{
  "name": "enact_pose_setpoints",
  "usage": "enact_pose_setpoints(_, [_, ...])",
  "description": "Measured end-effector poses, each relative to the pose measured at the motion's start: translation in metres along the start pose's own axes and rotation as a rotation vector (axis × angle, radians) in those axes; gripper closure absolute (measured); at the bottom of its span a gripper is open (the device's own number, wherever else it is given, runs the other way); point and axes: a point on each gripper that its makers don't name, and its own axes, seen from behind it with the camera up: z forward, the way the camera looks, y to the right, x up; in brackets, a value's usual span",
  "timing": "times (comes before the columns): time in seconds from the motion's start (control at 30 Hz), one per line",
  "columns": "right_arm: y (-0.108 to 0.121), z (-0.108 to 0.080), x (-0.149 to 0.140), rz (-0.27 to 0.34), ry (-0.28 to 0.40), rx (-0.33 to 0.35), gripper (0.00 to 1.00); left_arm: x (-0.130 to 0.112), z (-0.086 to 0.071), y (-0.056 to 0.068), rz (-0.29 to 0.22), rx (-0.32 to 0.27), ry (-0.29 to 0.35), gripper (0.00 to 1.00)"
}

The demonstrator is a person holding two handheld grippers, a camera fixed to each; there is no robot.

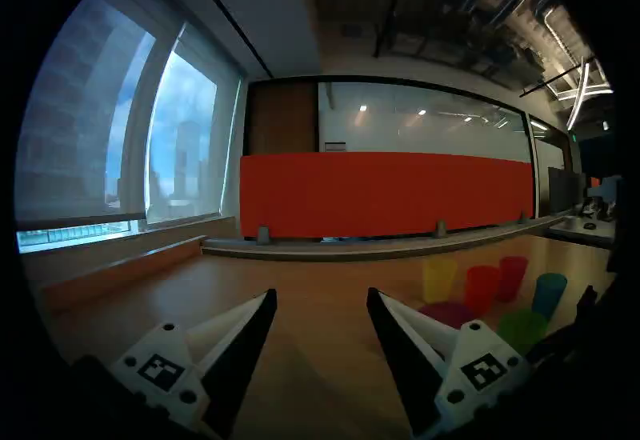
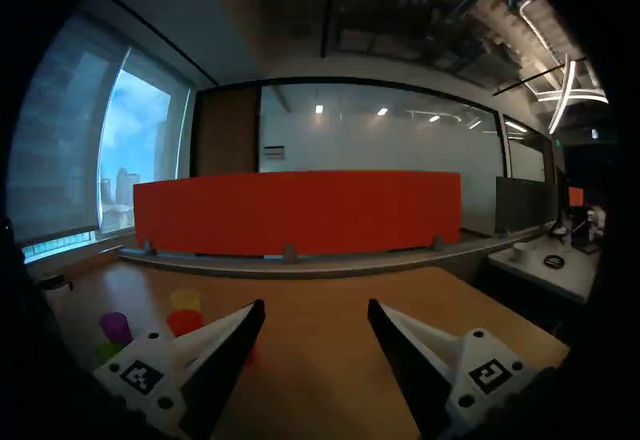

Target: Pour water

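Several coloured plastic cups stand on a wooden desk (image 1: 320, 336). In the left gripper view they sit at the right: a yellow cup (image 1: 438, 278), an orange-red cup (image 1: 482, 288), a pink-red cup (image 1: 513, 277), a teal cup (image 1: 550, 294), a green cup (image 1: 522, 328) and a magenta cup (image 1: 446, 313). My left gripper (image 1: 320, 300) is open, hovering over bare desk to their left. In the right gripper view a yellow cup (image 2: 185, 300), a red cup (image 2: 184, 322) and a purple cup (image 2: 117, 327) stand at the left. My right gripper (image 2: 316, 308) is open, with nothing between its fingers.
An orange divider panel (image 1: 384, 194) runs along the desk's far edge, with a glass wall behind it. Windows (image 1: 184, 148) fill the left side. Another desk (image 2: 552, 264) with small items stands at the right. Bare wood lies ahead of both grippers.
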Motion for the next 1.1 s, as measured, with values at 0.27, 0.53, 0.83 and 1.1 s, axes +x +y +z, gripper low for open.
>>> enact_pose_setpoints(0.27, [-0.0028,0.0009,0.0005,0.027,-0.004,0.007,0.00,-0.0028,-0.0005,-0.0019,-0.020,-0.001,-0.002,0.17])
enact_pose_setpoints(0.53, [-0.0033,0.0027,0.0040,0.025,-0.001,0.007,0.00,-0.0093,0.0003,-0.0051,-0.012,0.004,-0.015,0.17])
enact_pose_setpoints(0.83, [-0.0053,0.0024,0.0057,0.023,0.000,0.013,0.00,-0.0088,0.0020,-0.0016,-0.008,-0.003,-0.015,0.17])
enact_pose_setpoints(1.1, [-0.0027,0.0017,0.0072,0.018,-0.001,0.010,0.00,-0.0083,0.0013,-0.0012,-0.005,-0.005,-0.014,0.17])
